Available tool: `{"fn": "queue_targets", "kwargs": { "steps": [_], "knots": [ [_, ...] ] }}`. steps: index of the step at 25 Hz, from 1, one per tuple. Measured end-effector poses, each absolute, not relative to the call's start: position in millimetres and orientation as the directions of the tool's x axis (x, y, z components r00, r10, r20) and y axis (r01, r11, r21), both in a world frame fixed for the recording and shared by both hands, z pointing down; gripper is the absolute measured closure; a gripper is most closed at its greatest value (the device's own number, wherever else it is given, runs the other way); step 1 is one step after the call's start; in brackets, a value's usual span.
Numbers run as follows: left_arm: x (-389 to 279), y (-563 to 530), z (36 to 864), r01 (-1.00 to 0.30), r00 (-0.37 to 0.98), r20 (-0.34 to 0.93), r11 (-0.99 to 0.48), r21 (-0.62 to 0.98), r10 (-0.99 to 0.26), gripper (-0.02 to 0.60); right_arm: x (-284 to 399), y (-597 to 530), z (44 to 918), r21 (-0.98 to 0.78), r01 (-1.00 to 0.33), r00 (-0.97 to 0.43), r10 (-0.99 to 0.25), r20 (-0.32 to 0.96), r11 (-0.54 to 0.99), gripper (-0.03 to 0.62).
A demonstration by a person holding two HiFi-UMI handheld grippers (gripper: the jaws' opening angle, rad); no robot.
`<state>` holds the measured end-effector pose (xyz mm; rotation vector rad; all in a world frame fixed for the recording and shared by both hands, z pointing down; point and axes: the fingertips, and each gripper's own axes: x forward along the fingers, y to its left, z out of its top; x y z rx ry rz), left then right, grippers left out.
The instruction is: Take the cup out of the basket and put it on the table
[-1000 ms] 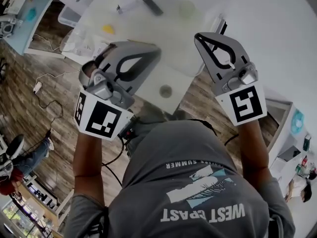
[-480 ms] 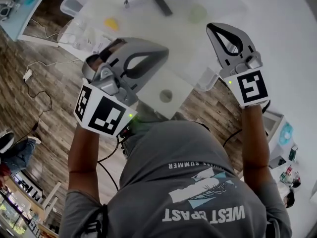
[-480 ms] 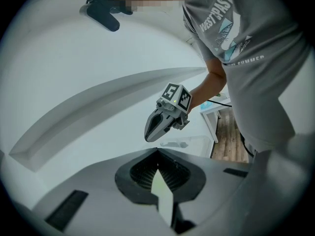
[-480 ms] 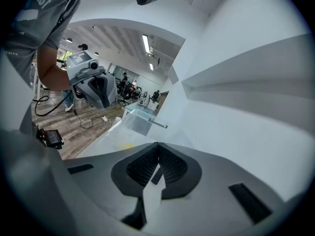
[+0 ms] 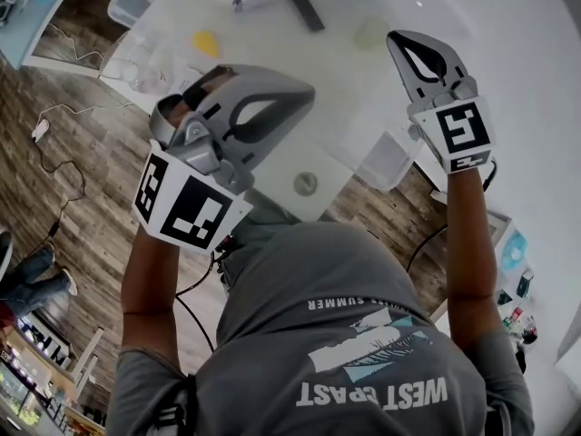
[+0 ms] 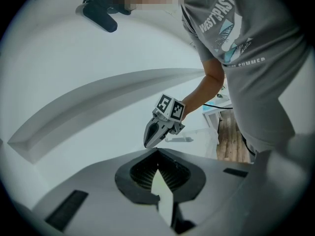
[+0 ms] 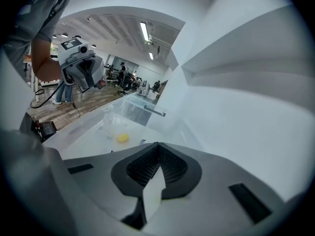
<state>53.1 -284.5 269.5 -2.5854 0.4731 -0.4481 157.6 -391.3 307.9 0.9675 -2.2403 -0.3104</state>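
Note:
Both grippers are held up in front of the person's chest, above the white table [image 5: 272, 80]. My left gripper [image 5: 307, 82] is shut and holds nothing; its jaws meet at the tips [image 6: 157, 151]. My right gripper [image 5: 397, 36] is also shut and holds nothing [image 7: 158, 144]. A pale greenish round thing [image 5: 370, 33], perhaps the cup, sits on the table just left of the right gripper's tip. I cannot make out a basket with certainty. Each gripper view shows the other gripper: the right one [image 6: 160, 127] and the left one [image 7: 81, 65].
On the table lie a yellow object [image 5: 206, 42], a black bar-shaped item [image 5: 306, 9], a small grey disc [image 5: 306, 183] and clear plastic containers [image 5: 136, 62]. A clear box [image 5: 388, 160] hangs by the table's near edge. Cables run over the wooden floor [image 5: 64, 171].
The right gripper has moved up and to the right in the head view, farther over the table. The left gripper has barely shifted. Both stay shut.

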Motion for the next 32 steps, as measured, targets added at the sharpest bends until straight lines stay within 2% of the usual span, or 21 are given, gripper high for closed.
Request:
{"fn": "queue_targets", "kwargs": {
  "steps": [10,13,16,24,32],
  "knots": [
    [47.0,-303.8,280.7,-0.232,0.897,0.235,-0.852,-0.470,-0.374,0.572,183.9,-453.3,365.3,0.409,-0.574,-0.395,-0.677,0.620,0.710,0.579],
    [48.9,-313.9,285.3,-0.241,0.900,0.226,-0.858,-0.454,-0.373,0.572,201.9,-478.7,385.4,0.384,-0.593,-0.347,-0.655,0.671,0.708,0.545],
    [46.2,-320.3,290.0,-0.238,0.901,0.233,-0.865,-0.442,-0.367,0.572,215.3,-500.0,405.4,0.372,-0.604,-0.292,-0.629,0.721,0.706,0.539],
    [37.6,-330.9,297.2,-0.249,0.906,0.221,-0.878,-0.409,-0.360,0.572,232.9,-520.6,490.9,0.236,-0.610,-0.182,-0.423,0.887,0.756,0.496],
    [33.8,-335.9,297.0,-0.243,0.910,0.225,-0.886,-0.394,-0.349,0.572,234.8,-522.2,551.0,0.152,-0.612,-0.120,-0.281,0.952,0.776,0.496]
  ]
}}
